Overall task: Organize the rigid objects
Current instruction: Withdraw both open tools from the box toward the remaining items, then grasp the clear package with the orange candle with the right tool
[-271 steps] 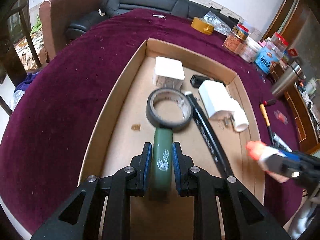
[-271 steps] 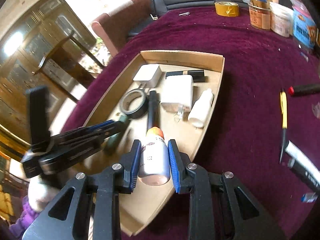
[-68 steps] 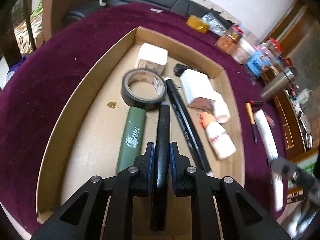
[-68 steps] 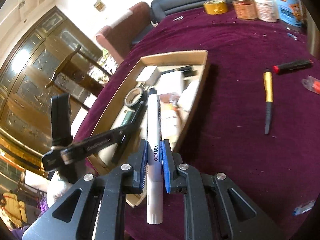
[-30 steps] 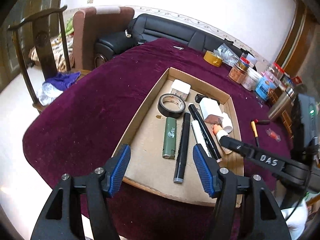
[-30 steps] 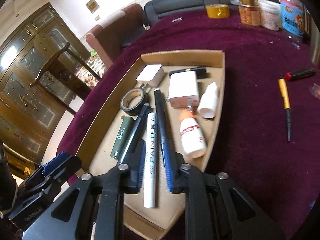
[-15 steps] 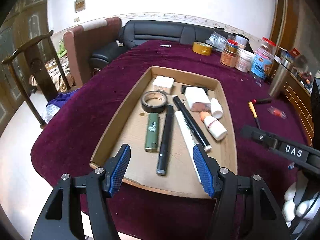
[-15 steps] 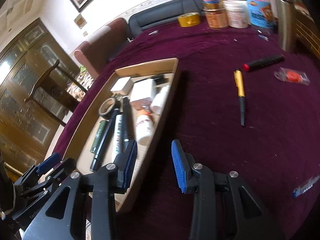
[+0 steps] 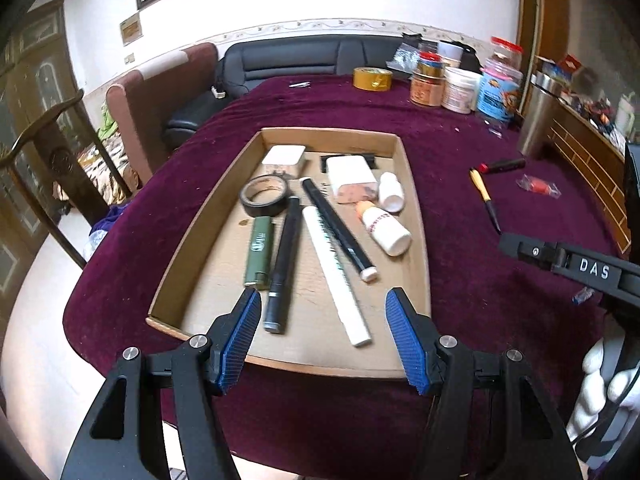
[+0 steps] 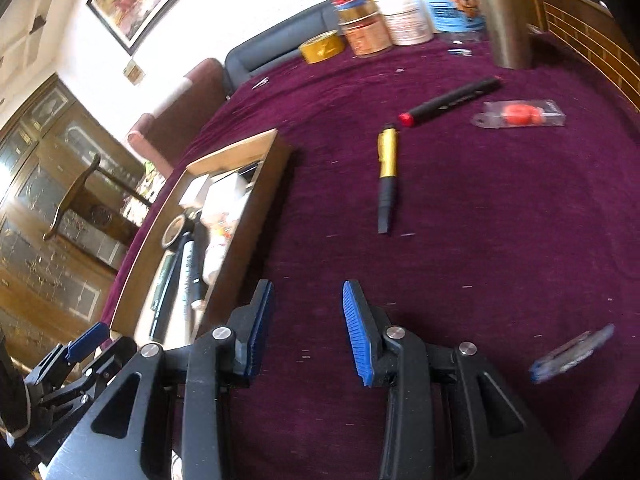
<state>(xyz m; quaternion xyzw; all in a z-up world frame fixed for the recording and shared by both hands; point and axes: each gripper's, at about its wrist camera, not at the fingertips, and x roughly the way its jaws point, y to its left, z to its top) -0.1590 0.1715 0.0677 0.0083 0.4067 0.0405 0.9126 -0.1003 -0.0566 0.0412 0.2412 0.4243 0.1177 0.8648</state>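
Cardboard tray [image 9: 414, 200], on maroon tablecloth [image 9: 460, 152], near the table's front edge. Contents: black tape roll [image 9: 264, 196], green lighter [image 9: 260, 250], black pen [image 9: 284, 264], white paint marker [image 9: 336, 272], long black marker [image 9: 336, 228], orange-capped white bottle [image 9: 384, 228], small white bottle [image 9: 391, 197], white charger [image 9: 352, 178] and white box [image 9: 284, 158] toward the far wall.

Outside tray, right side of table: yellow-and-black pen [image 10: 387, 176], red-tipped black marker [image 10: 452, 102], packet with orange item [image 10: 520, 114], blue-and-clear item [image 10: 572, 354] near front edge.

Left gripper [image 9: 326, 340]: jaws spread wide, empty, over the tray's near wall.

Right gripper [image 10: 308, 328]: jaws apart, empty, above bare cloth just right of the tray.
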